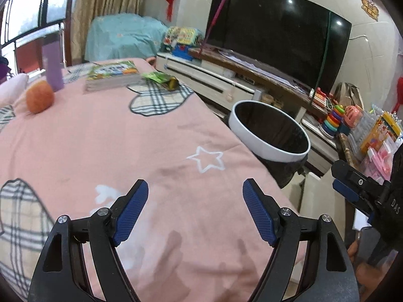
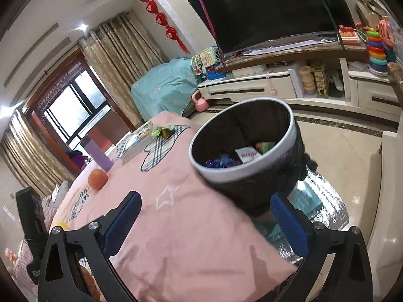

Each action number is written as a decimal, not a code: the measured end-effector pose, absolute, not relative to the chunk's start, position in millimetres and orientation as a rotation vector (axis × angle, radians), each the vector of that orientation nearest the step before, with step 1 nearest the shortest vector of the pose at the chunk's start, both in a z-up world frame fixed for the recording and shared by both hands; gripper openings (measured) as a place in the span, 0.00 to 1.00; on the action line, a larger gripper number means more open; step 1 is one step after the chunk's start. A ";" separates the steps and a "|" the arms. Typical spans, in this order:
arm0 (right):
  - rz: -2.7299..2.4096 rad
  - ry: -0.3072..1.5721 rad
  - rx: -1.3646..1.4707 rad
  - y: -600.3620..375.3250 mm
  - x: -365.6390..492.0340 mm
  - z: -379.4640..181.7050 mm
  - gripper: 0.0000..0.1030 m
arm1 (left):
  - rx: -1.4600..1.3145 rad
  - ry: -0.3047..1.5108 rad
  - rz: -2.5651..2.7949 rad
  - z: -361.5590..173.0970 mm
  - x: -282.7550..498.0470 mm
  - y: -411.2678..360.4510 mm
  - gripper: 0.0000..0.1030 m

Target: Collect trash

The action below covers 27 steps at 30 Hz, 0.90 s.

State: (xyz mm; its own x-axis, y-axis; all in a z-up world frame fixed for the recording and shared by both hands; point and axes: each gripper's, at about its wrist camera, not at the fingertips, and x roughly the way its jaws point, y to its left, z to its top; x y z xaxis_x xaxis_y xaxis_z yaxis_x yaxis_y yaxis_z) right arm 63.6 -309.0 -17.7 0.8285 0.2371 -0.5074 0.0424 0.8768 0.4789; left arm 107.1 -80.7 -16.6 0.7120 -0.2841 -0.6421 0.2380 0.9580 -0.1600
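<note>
Both claws hang spread and empty over the pink-covered bench (image 1: 105, 141): left claw (image 1: 195, 211), right claw (image 2: 205, 222). At two o'clock from the left claw stands the bin (image 2: 241, 173), wrappers (image 2: 248, 154) inside. A green wrapper (image 1: 161, 79) lies at twelve o'clock beside the books (image 1: 113, 75).

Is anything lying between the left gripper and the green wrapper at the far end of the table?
Nothing visible does. The left gripper is open over bare pink cloth, and the stretch up to the green wrapper is clear. The books sit beside the wrapper, and the orange lies well off to the left.
</note>
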 end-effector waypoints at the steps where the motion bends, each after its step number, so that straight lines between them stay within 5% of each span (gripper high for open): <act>1: 0.110 0.589 0.496 -306.3 60.5 -18.3 1.00 | -0.063 0.714 -0.284 -15.9 104.2 -78.4 0.79; 10: 0.104 0.531 0.427 -286.8 38.6 5.8 1.00 | -0.083 0.618 -0.255 -0.4 72.1 -56.3 0.81; 16: 0.049 0.395 0.304 -272.2 11.6 31.8 1.00 | -0.095 0.463 -0.204 20.2 45.9 -44.4 1.00; 27: -0.089 0.242 0.056 -226.7 -9.8 23.5 1.00 | -0.054 0.412 -0.086 6.0 25.6 -30.6 1.00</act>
